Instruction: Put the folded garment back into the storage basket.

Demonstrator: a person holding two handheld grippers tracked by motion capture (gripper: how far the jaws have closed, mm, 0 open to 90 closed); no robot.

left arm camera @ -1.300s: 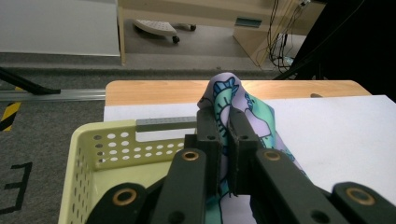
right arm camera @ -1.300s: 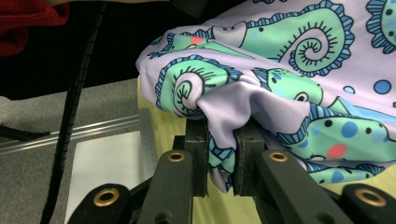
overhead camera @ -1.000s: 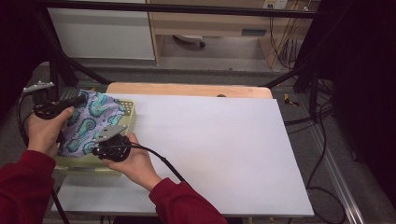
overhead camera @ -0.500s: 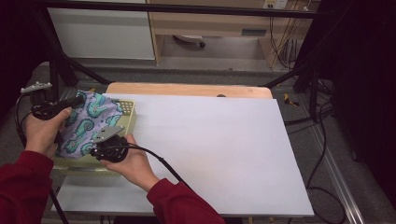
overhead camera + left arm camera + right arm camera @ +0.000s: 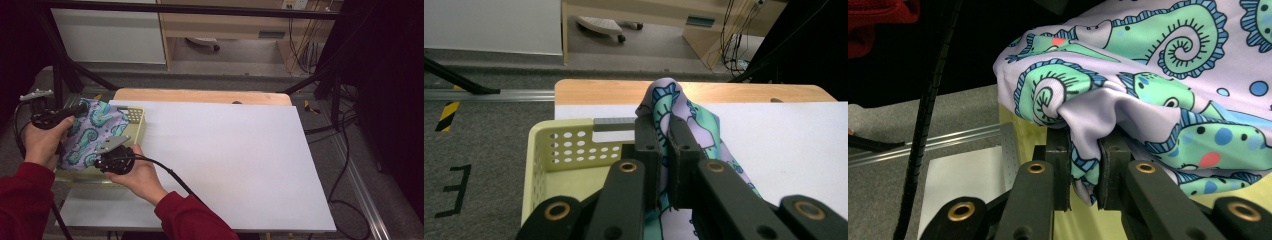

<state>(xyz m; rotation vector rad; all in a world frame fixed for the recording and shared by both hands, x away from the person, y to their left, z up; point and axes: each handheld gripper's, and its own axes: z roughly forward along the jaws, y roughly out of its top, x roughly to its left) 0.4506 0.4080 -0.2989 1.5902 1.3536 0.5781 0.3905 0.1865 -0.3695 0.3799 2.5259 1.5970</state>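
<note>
The person stood over the left end of the bench (image 5: 235, 165), a pair of tongs in each hand, both clamped on the same piece of seahorse-print cloth (image 5: 92, 132). The left tongs (image 5: 663, 145) had their jaws nearly together, with a peak of the fabric squeezed between them and poking up above the tips. The right tongs (image 5: 1084, 165) were just as tightly closed, with a bunched fold of the cloth caught in the narrow gap.

The cloth hung over a pale yellow basket (image 5: 137, 117) at the bench's left edge, its lower part draped inside. From above, the left tongs (image 5: 75, 111) held its far upper edge and the right tongs (image 5: 111, 150) the near edge (the one closer to the person), so the fabric ran between the two grips roughly along the basket's length.

To my eye, the open white sheet lay entirely to the right of both hands. Carrying the cloth there would mean lifting it clear of the basket's wall first, and the right hand (image 5: 142, 175) was the nearer one to that bare surface.
</note>
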